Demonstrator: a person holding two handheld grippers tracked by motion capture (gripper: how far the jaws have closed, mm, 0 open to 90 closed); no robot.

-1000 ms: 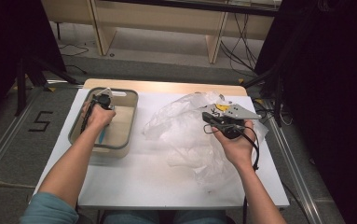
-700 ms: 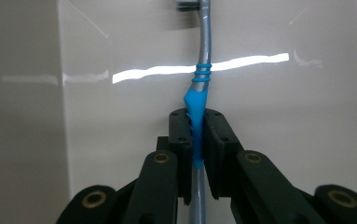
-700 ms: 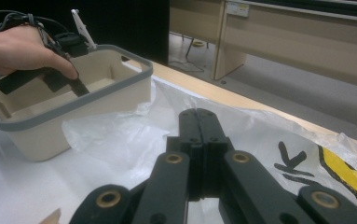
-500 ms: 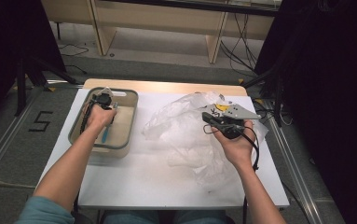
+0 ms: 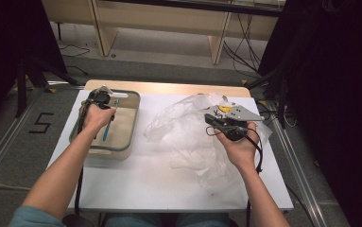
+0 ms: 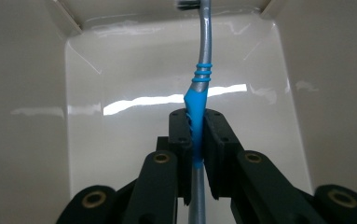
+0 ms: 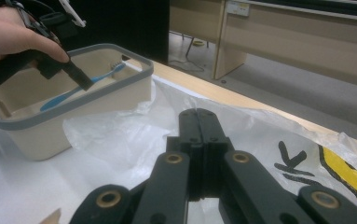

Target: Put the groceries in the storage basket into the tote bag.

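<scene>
Blue and silver, the toothbrush (image 6: 198,93) is pinched at the blue grip section of its handle by the left gripper (image 6: 195,133), whose jaws press on it from both sides, and it hangs inside the beige bin (image 5: 130,124) with its bristle end toward the far wall, at twelve o'clock in the left gripper view. In the high view the bin stands at about nine o'clock on the white table (image 5: 145,184), the left hand (image 5: 96,117) poised over its far half, while the crumpled plastic bag (image 5: 188,137) lies at centre, spreading toward three o'clock. The right gripper (image 7: 198,126) rests over the bag with its jaws pressed together on nothing. The step in hand looks like laying the toothbrush into the bin: to do it well, I would lower the handle until it lies nearly flat on the floor of the bin, keep it parallel to the long walls, and spread the jaws only once the brush is supported, so it does not drop and bounce. The grey rim (image 7: 80,100) and the sloping walls close in at three and nine o'clock of the left gripper, so sideways room is small; the open way out is straight up. Between bin and bag, a bare strip of table toward six o'clock gives free room for either hand.
</scene>
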